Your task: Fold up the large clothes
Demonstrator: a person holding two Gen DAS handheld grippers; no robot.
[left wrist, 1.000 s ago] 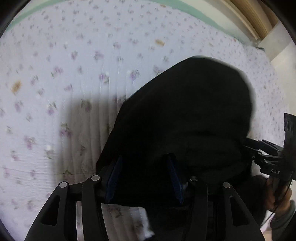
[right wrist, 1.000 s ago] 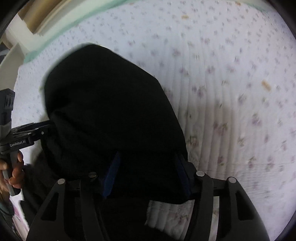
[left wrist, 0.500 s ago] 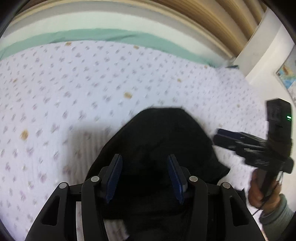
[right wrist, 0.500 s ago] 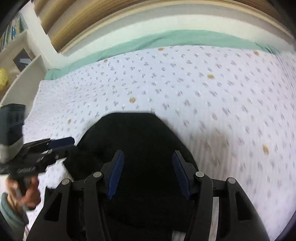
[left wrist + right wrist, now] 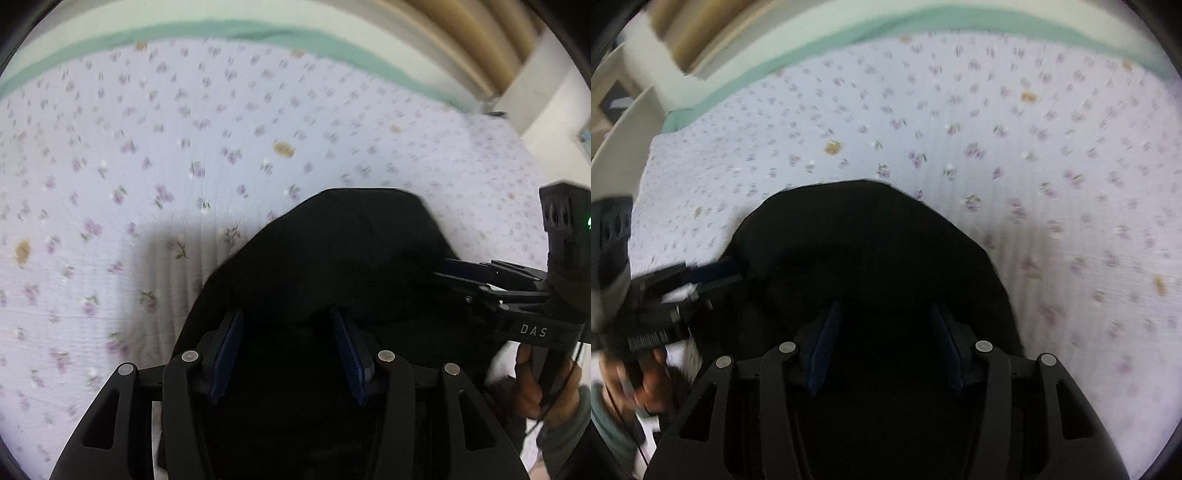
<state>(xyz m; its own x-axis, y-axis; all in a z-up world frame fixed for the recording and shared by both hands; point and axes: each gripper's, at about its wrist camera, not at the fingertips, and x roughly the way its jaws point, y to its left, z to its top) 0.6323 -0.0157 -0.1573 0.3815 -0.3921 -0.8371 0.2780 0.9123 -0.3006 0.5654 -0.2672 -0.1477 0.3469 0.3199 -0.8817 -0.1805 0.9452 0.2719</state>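
I see the black garment [image 5: 332, 266] lying at 6 o'clock on the floral bedspread [image 5: 147, 166], folded into a rounded heap. My left gripper [image 5: 288, 350] stands with its blue pads apart above the cloth, pressing on nothing. My right gripper [image 5: 886, 347] is closing, garment between its pads; whether they press it I cannot tell.
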